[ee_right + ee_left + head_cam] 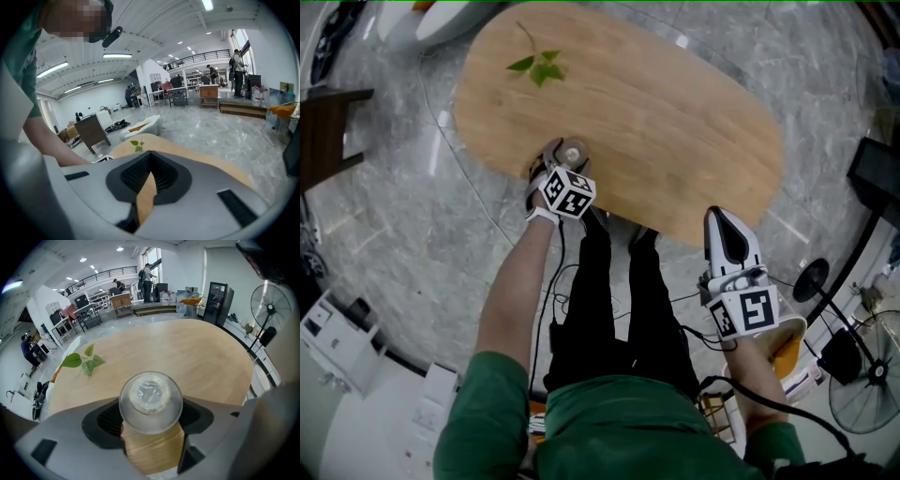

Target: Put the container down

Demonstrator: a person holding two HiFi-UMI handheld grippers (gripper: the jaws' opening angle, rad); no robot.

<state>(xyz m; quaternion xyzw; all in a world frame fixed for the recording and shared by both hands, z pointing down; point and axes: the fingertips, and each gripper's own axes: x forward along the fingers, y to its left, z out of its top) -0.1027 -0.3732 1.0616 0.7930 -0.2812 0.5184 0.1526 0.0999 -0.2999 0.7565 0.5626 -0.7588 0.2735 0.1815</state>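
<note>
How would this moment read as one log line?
left gripper: shut on clear container, over wooden table near edge | right gripper: shut, empty

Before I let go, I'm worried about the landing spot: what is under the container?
Bare wooden table shows under the container held by the left gripper. Its base hides whether it touches.

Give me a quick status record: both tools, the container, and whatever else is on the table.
left tool: shut on container
container: clear, round, between the left tool's jaws, over the table's near edge; contact with the table cannot be told
right tool: jaws together, nothing between them, by the table's near edge
table: oval, wooden
leaf sprig: lies toward the far end, apart from both tools
</note>
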